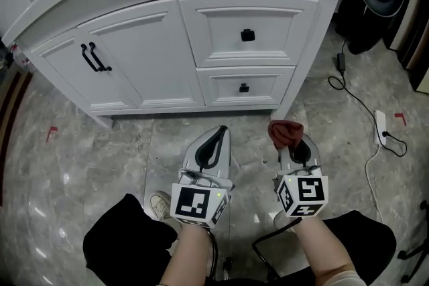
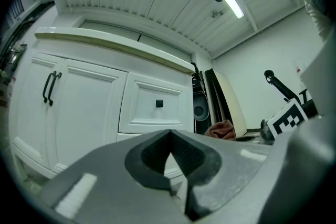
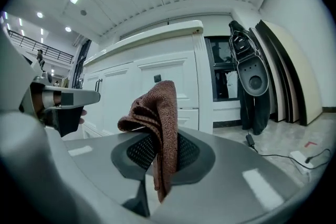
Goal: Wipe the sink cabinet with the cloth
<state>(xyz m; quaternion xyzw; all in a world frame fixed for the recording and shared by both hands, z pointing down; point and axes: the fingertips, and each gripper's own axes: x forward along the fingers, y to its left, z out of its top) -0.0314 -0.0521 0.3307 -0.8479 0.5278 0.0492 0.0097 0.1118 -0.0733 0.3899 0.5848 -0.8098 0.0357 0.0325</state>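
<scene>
Close in, my right gripper [image 3: 157, 153] clamps the rust-brown cloth [image 3: 157, 113] between its jaws. The fabric bunches over the tips and hangs down in front of them. My left gripper [image 2: 170, 139], just to its left, has its jaws pressed together on nothing. Both are held low over the grey marble floor [image 1: 67, 157]. Ahead of the jaws and clear of them stands the white sink cabinet [image 1: 147, 57], its two stacked drawers [image 1: 268, 43] straight beyond my tips and its black door handles [image 1: 94, 57] off left. Far right, a white power strip [image 1: 382, 127] lies on the floor.
</scene>
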